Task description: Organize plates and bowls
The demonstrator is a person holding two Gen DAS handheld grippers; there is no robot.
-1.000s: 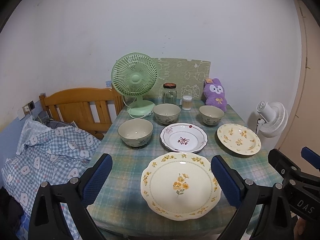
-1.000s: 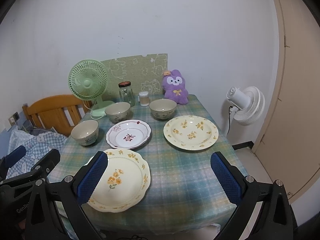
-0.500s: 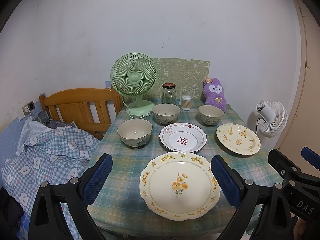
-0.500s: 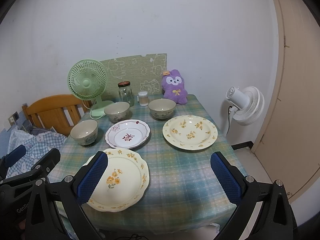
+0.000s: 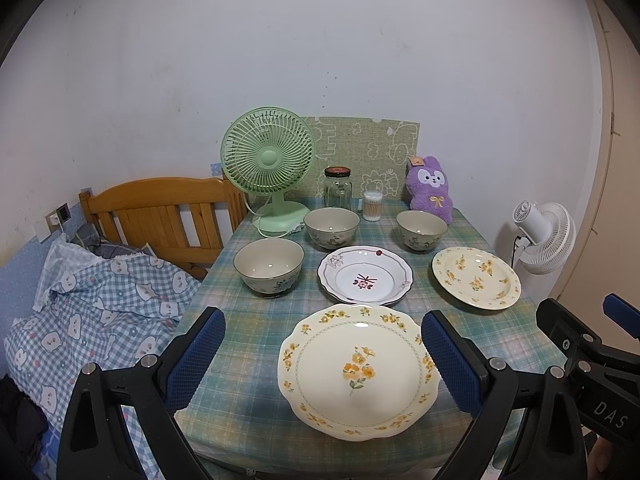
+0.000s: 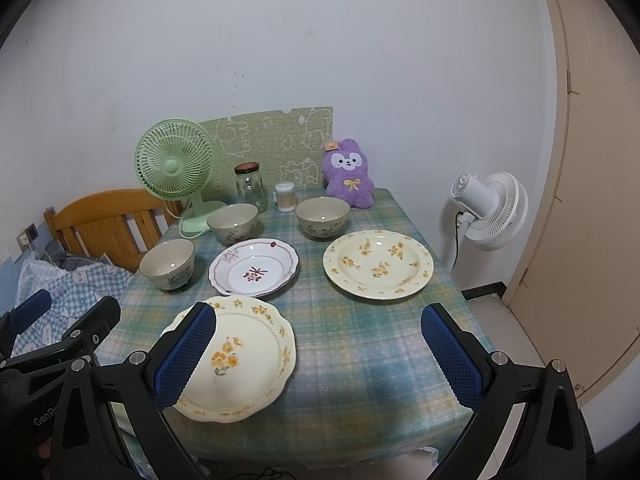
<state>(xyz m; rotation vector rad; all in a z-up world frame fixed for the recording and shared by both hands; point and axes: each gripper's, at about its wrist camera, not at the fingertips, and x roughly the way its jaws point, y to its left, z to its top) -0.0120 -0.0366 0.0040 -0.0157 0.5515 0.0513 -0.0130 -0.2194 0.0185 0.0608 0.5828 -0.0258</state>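
On a plaid-clothed table (image 5: 256,328) lie a scalloped cream plate with yellow flowers (image 5: 356,370) (image 6: 240,356) at the front, a white plate with a red motif (image 5: 365,275) (image 6: 254,266) in the middle and a round cream flowered plate (image 5: 476,276) (image 6: 378,264) at the right. Three grey-green bowls stand behind: left (image 5: 269,266) (image 6: 168,264), middle (image 5: 331,227) (image 6: 233,223), right (image 5: 421,230) (image 6: 322,217). My left gripper (image 5: 323,364) is open and empty, held before the scalloped plate. My right gripper (image 6: 320,360) is open and empty, above the table's front right.
A green desk fan (image 5: 269,160), a glass jar (image 5: 338,188), a cotton swab tub (image 5: 372,206) and a purple plush (image 5: 429,188) line the back edge. A wooden headboard (image 5: 160,212) and checked bedding (image 5: 100,304) are left; a white floor fan (image 6: 490,210) and a door (image 6: 592,160) right.
Both grippers have drifted very slightly; the view barely shifts. Nothing on the table has moved and both grippers stay open.
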